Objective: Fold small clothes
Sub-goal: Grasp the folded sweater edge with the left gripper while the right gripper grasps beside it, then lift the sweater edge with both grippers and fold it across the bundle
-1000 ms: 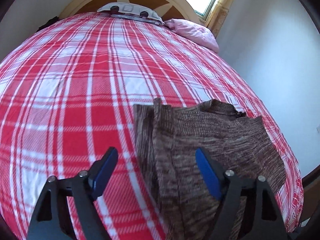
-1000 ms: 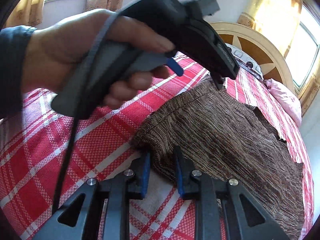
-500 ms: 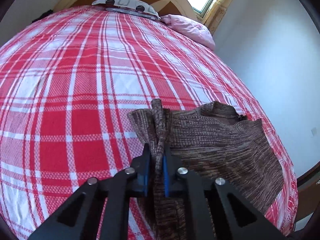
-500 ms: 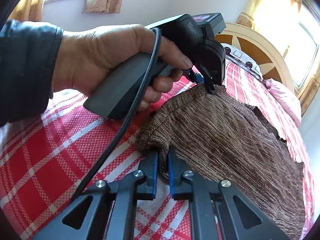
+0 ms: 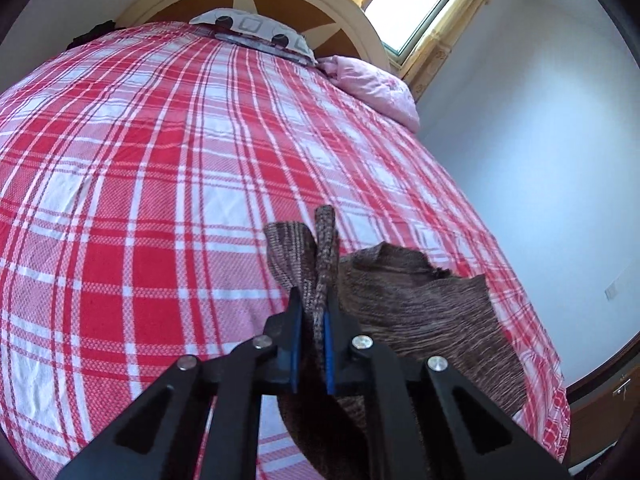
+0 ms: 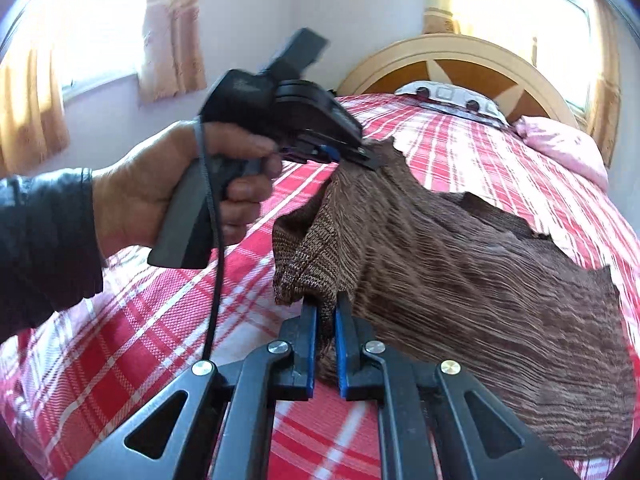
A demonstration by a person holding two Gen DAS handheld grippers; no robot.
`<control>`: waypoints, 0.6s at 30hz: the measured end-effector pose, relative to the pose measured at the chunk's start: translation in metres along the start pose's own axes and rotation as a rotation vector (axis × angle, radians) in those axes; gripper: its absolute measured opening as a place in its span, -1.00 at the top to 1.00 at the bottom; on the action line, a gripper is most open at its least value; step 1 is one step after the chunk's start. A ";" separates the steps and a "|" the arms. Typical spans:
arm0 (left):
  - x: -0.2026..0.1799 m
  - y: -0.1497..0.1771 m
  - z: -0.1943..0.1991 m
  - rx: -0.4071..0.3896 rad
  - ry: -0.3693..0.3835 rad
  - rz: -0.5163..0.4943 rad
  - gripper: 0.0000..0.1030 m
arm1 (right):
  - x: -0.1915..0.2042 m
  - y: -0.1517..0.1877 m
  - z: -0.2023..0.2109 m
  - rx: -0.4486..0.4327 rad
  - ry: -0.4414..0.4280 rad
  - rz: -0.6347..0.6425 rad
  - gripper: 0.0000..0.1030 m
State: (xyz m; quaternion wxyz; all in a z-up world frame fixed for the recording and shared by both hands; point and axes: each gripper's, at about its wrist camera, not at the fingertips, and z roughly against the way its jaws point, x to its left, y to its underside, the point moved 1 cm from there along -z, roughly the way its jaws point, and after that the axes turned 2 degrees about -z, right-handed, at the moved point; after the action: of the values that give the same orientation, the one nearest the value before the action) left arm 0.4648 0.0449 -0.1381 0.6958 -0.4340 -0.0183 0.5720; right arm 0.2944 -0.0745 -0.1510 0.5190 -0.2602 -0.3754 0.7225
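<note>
Clearly both the left gripper (image 5: 313, 322) and right gripper (image 6: 326, 322) pinch the brown knit garment (image 6: 460, 264) shut by thin bunches along its edge nearest the bed's (image 5: 160, 184) left side, so uneven lifting could slip the fabric free.

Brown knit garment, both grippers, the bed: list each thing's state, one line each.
Brown knit garment: one edge lifted off the bed, the rest lying on the bedspread.
Left gripper: shut on the garment's edge.
Right gripper: shut on the garment's edge.
Plaid bedspread: spread flat.
Pink pillow: lying by the headboard.
</note>
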 end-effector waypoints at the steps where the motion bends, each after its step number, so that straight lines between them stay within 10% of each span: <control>1: -0.004 -0.001 0.000 -0.002 0.001 -0.003 0.82 | -0.004 0.000 0.003 -0.008 -0.003 -0.012 0.86; 18: -0.109 -0.026 -0.015 -0.049 0.065 -0.065 0.83 | -0.089 -0.003 0.079 -0.133 0.005 -0.173 0.86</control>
State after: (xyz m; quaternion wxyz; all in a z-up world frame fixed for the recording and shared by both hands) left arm 0.4550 -0.0518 -0.0799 0.7033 -0.4685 -0.0239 0.5342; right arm 0.2650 -0.1792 -0.1038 0.5619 -0.2627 -0.4421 0.6480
